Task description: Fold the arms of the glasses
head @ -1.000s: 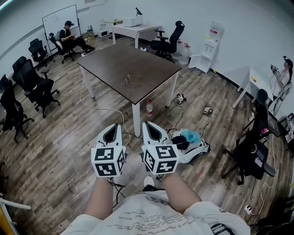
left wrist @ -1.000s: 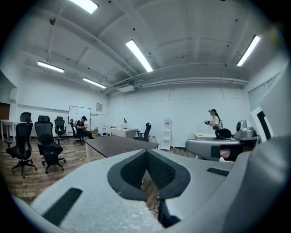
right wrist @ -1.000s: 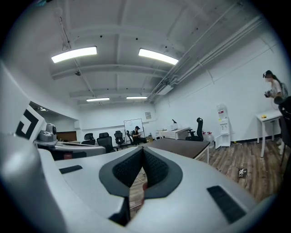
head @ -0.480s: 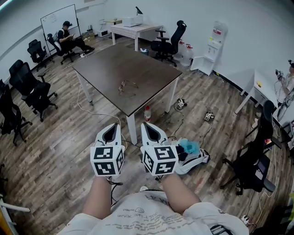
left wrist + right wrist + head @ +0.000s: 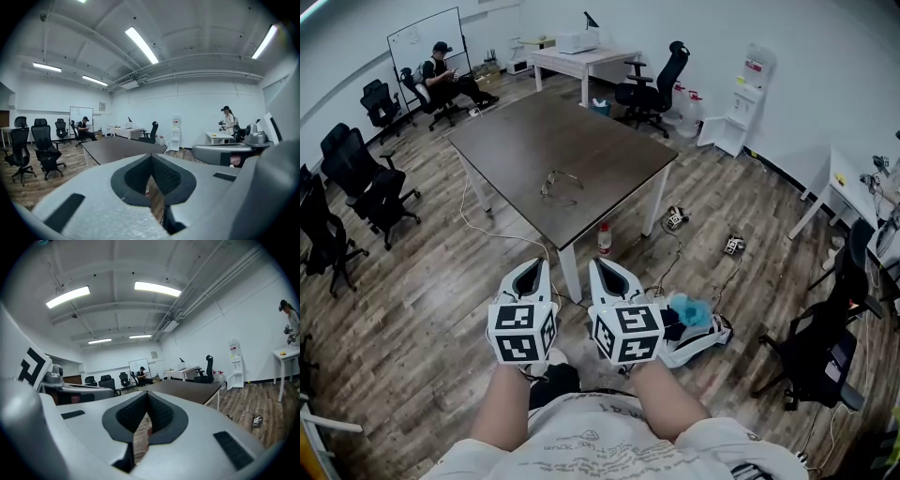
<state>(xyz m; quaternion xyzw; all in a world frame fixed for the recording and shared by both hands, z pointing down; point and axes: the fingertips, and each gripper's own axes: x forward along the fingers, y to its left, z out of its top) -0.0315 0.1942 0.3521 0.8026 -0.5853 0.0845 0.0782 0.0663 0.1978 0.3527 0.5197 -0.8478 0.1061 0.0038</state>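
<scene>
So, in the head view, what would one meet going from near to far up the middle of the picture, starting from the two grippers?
left gripper and right gripper, side by side → bottle beside the near leg of the dark table → glasses on that table → white desk near the far wall

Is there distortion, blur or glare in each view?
Head view: fisheye bends the walls; the glasses on the table are small, without glare. Left gripper view: dark round border, even light. Right gripper view: same border, bright ceiling lamps.
</scene>
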